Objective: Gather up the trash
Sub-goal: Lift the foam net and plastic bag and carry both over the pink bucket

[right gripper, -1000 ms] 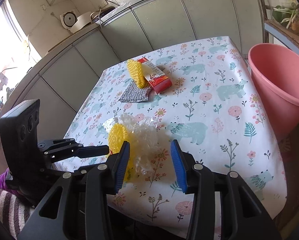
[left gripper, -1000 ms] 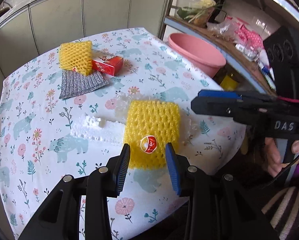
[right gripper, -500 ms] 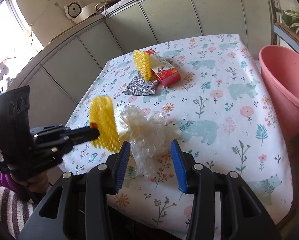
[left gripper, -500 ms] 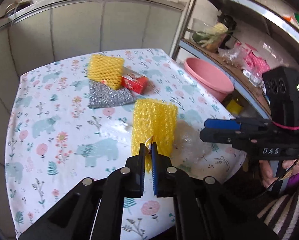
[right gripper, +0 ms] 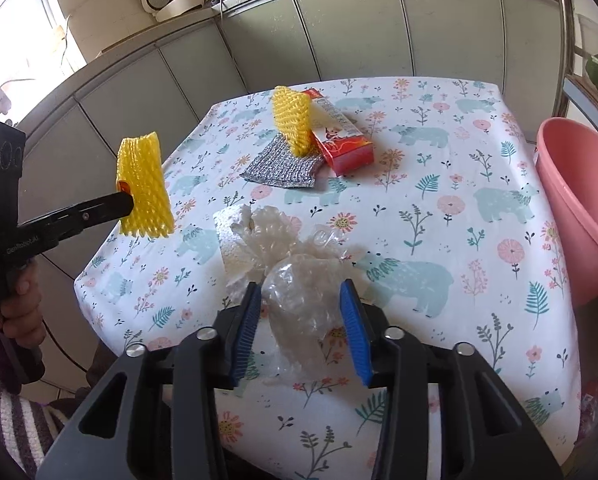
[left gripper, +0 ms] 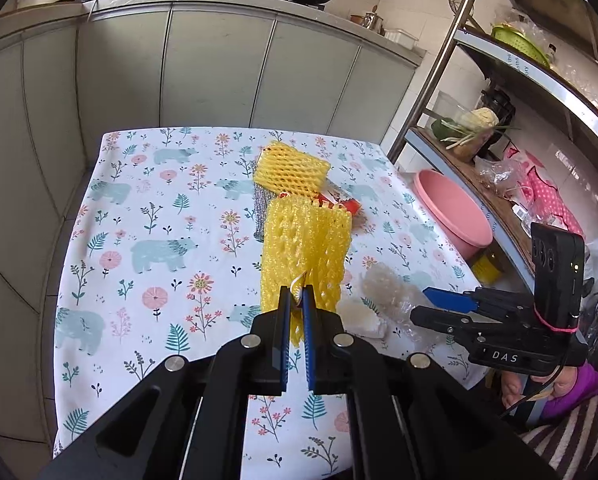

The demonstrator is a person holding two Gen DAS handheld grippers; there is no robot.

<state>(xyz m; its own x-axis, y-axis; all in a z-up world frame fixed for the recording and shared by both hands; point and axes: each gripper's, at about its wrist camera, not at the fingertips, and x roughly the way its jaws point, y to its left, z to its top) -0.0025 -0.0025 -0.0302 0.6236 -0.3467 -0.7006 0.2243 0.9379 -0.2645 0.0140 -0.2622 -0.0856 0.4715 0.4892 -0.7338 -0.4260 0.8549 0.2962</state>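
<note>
My left gripper (left gripper: pixel 295 304) is shut on a yellow foam fruit net (left gripper: pixel 305 246) and holds it lifted above the table; it also shows in the right wrist view (right gripper: pixel 143 188). My right gripper (right gripper: pixel 301 320) is open, its blue pads on either side of a crumpled clear plastic bag (right gripper: pixel 299 292) lying on the floral tablecloth (right gripper: pixel 439 216). The bag also shows in the left wrist view (left gripper: pixel 387 290). A white foam piece (right gripper: pixel 235 248) lies beside the bag.
A second yellow net (right gripper: pixel 293 120), a grey mesh cloth (right gripper: pixel 283 166) and a red carton (right gripper: pixel 345 138) lie at the table's far side. A pink basin (right gripper: pixel 579 200) stands off the table's right edge. Cabinets run behind; a metal shelf rack (left gripper: pixel 499 128) is at right.
My left gripper closed on the yellow net and lifted it off the table, up and to the left. My right gripper moved down around the plastic bag and stayed open.
</note>
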